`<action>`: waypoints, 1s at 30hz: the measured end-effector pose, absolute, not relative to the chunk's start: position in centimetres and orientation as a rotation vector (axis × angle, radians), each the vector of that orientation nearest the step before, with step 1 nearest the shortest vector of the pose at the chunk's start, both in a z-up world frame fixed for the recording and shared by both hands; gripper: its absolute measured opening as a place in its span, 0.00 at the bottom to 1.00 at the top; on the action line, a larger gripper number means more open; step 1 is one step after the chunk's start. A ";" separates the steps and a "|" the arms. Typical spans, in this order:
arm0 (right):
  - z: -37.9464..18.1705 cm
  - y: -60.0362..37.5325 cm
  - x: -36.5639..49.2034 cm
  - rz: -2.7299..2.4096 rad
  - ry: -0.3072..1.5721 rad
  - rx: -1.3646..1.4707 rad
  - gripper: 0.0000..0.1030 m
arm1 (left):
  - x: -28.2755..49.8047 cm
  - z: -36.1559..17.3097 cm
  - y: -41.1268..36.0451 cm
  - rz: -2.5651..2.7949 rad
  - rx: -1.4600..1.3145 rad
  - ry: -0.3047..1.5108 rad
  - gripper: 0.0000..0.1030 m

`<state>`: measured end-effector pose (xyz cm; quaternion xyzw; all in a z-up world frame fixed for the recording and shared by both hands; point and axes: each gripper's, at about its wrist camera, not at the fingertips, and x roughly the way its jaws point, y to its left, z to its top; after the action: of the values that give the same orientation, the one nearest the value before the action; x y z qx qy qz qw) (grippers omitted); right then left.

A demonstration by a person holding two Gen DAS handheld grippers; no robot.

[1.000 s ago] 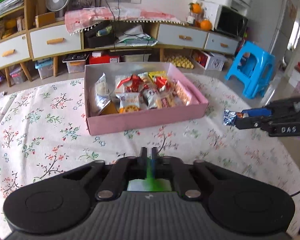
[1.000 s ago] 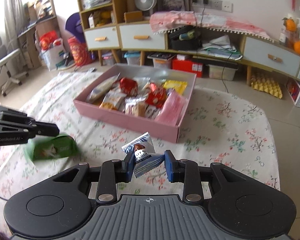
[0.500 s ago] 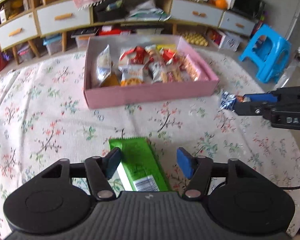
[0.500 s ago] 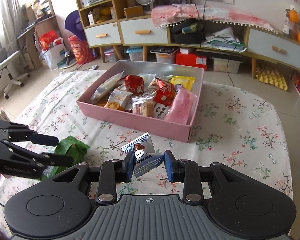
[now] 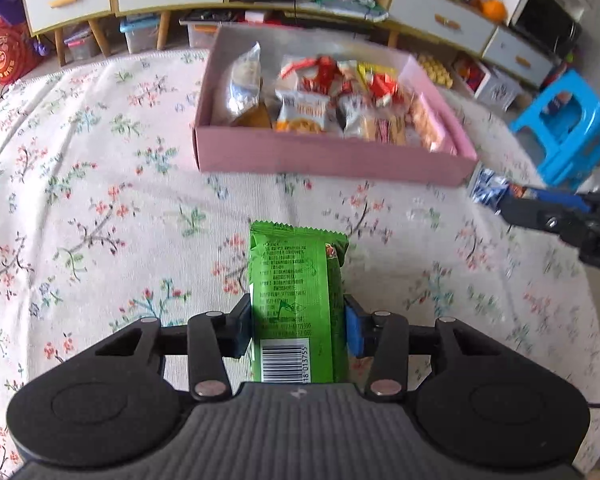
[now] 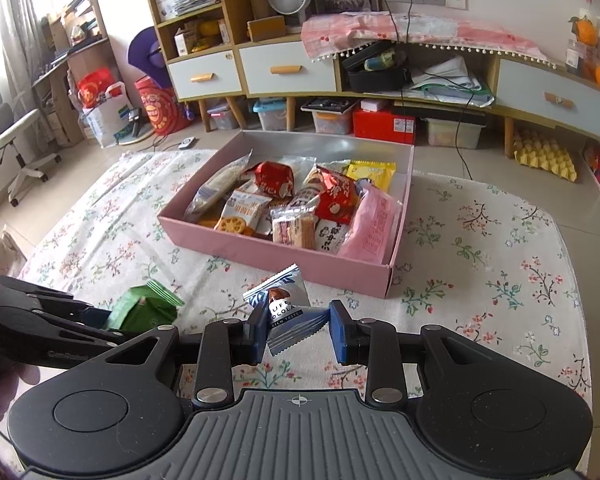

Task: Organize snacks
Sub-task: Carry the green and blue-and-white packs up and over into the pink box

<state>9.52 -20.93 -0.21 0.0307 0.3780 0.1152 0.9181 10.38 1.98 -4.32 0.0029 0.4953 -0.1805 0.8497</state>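
From the left wrist camera, the left gripper (image 5: 298, 330) has its two blue-padded fingers pressed against the sides of a green snack packet (image 5: 296, 300), which points forward along the fingers with its back face up. That face carries small printed text too fine to read and a barcode whose digits partly read "18 013755". The packet is held over the flowered tablecloth (image 5: 100, 200), on the near side of the pink box (image 5: 332, 160), which lies farther ahead and holds many wrapped snacks; none of their labels can be read here. At the right edge the right gripper (image 5: 504, 200) reaches in level from the side with a blue and silver wrapper (image 5: 488, 192) pinched at its tip, just off the box's near right corner. From the right wrist camera, the right gripper (image 6: 296, 330) is closed on a chocolate wrapper (image 6: 286, 312), gripped crookedly between the blue pads; its dark label shows "UFF", "OCOLA" and "RICH TASTE". It is held above the tablecloth (image 6: 480, 248), just short of the pink box (image 6: 276, 254). The left gripper (image 6: 100, 320) comes in low from the left, clamped on the green packet (image 6: 144, 312), with faint raised lettering on its body that cannot be made out.
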 end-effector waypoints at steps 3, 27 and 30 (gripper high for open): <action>-0.1 -21.3 10.2 0.222 0.772 0.098 0.29 | 10.5 -3.2 2.0 -0.379 -0.012 1.007 0.40; -0.4 -22.8 24.7 0.140 0.733 0.310 0.30 | 24.5 0.3 -1.5 -0.359 0.048 0.812 0.37; -1.2 -22.8 26.1 0.132 0.740 0.322 0.30 | 25.5 0.0 -1.5 -0.362 0.041 0.816 0.25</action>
<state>26.06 -22.79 -1.18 0.1564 0.3598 0.0641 0.9176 25.45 -1.48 -0.01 0.0201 0.3944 -0.1749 0.9019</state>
